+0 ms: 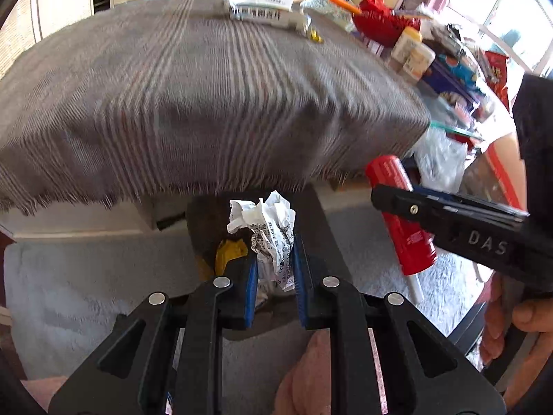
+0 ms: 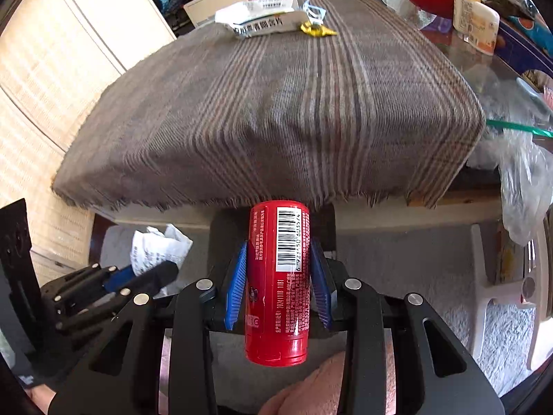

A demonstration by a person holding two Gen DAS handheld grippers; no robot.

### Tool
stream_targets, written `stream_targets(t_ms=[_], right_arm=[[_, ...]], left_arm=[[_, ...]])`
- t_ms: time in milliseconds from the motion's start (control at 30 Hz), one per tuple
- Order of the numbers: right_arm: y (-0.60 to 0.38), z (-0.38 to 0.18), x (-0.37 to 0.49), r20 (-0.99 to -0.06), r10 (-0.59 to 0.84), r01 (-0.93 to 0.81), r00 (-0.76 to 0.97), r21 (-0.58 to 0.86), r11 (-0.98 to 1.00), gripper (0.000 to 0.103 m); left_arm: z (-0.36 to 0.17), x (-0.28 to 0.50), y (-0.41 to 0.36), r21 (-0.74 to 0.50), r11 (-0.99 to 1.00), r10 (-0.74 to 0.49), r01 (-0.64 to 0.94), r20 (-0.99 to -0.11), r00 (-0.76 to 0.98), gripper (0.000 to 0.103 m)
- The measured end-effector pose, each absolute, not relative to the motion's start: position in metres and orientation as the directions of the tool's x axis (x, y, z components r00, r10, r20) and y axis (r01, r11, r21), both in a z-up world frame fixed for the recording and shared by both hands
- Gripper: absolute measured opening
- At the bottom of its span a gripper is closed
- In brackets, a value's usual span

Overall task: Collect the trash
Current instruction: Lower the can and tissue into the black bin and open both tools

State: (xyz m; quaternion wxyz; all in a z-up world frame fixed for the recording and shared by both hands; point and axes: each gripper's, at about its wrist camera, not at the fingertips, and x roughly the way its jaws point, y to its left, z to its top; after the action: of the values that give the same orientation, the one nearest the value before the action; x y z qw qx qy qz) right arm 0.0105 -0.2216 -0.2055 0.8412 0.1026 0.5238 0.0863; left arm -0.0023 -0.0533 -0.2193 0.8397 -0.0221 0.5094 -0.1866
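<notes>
Both hands are loaded right now. The left gripper (image 1: 274,263) has its blue pads clenched on a crumpled paper receipt (image 1: 268,228) — the wad sticks up out of the fingers, printed text showing on one side. It hangs off the near edge of the table, over a dark bin (image 1: 204,221) on the floor with something yellow (image 1: 230,254) inside.

The right gripper (image 2: 278,280) is clamped on a red cylindrical can (image 2: 278,276), barcode label facing up, the can lying lengthwise between the pads with both ends poking out. In the left wrist view you can see the same red can off to the right, tilted, with the other gripper's black body across it.

The table itself is draped in a grey striped cloth (image 2: 269,114) with a frayed fringe. Still sitting at its far edge: a white packet with printed text (image 2: 262,20) and a small yellow wrapper (image 2: 316,30) just beside it. Past the cloth to the right it's a jumble — a red bag (image 1: 378,17), a couple of pale bottles (image 1: 413,52), a clear plastic bag (image 1: 440,159) hanging off the side. Light carpet (image 1: 86,294) underneath.
</notes>
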Motion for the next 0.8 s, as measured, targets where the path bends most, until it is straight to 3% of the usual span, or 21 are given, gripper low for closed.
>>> stream_targets(t_ms=[267,533,667,733,800], right_arm=[[-0.212,-0.255,0.007,-0.883,0.214,0.003,0.418,0.237,0.972,0.036],[-0.210,-0.284,0.018,-0.900,0.235,0.046,0.368,0.270,0.962,0.038],[-0.211,-0.283,0.023,-0.901,0.226,0.057,0.369,0.265,0.963,0.038],[-0.214,-0.280,0.023,-0.902,0.219,0.065,0.373,0.260,0.963,0.044],[-0.219,-0.275,0.022,-0.898,0.214,0.071,0.384,0.260,0.963,0.052]], left_arm=[[-0.282,0.004,-0.055,-0.253,0.923,-0.341,0.292,-0.888,0.308,0.017],[-0.301,0.012,-0.054,-0.280,0.917,-0.358,0.284,-0.891,0.278,0.019],[-0.300,0.013,-0.053,-0.274,0.919,-0.355,0.284,-0.889,0.291,0.033],[-0.299,0.013,-0.052,-0.258,0.924,-0.340,0.284,-0.892,0.297,0.036],[-0.297,0.013,-0.050,-0.241,0.929,-0.325,0.280,-0.894,0.308,0.047]])
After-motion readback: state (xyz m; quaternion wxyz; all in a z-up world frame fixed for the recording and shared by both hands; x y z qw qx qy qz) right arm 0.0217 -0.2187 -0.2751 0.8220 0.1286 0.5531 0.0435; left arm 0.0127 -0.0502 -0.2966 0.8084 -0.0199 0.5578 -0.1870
